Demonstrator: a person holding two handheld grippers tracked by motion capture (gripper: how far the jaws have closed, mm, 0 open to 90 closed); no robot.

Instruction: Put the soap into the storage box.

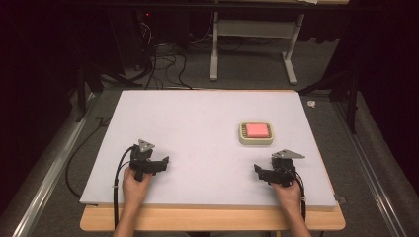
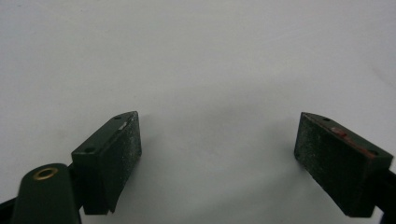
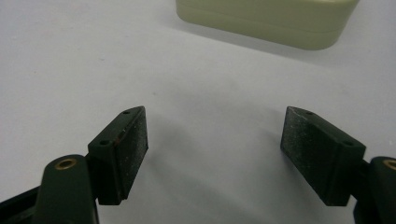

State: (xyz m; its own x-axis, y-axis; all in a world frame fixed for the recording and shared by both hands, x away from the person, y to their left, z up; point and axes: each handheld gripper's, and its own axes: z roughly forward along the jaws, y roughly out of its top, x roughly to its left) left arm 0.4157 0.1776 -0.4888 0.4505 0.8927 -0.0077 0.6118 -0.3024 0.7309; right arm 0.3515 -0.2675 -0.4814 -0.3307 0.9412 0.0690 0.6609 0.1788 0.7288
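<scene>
Both grippers are rested at the near edge of the desk (image 1: 197,113), with the jaws released and nothing held.

The cream box (image 1: 255,133) with the pink top is placed on the right half of the desk, at about 11 o'clock from the right gripper (image 1: 262,172) and at about 2 o'clock from the left gripper (image 1: 159,165). The right gripper is clearly the nearer one, while the left is kept well apart from the box. The long axis of the box is laid roughly from 9 to 3 o'clock. In the right gripper view, the box (image 3: 266,21) is seen ahead of the spread jaws, toward 1 o'clock, and its top is cut off by the frame. What the pink part is cannot be made out.
</scene>
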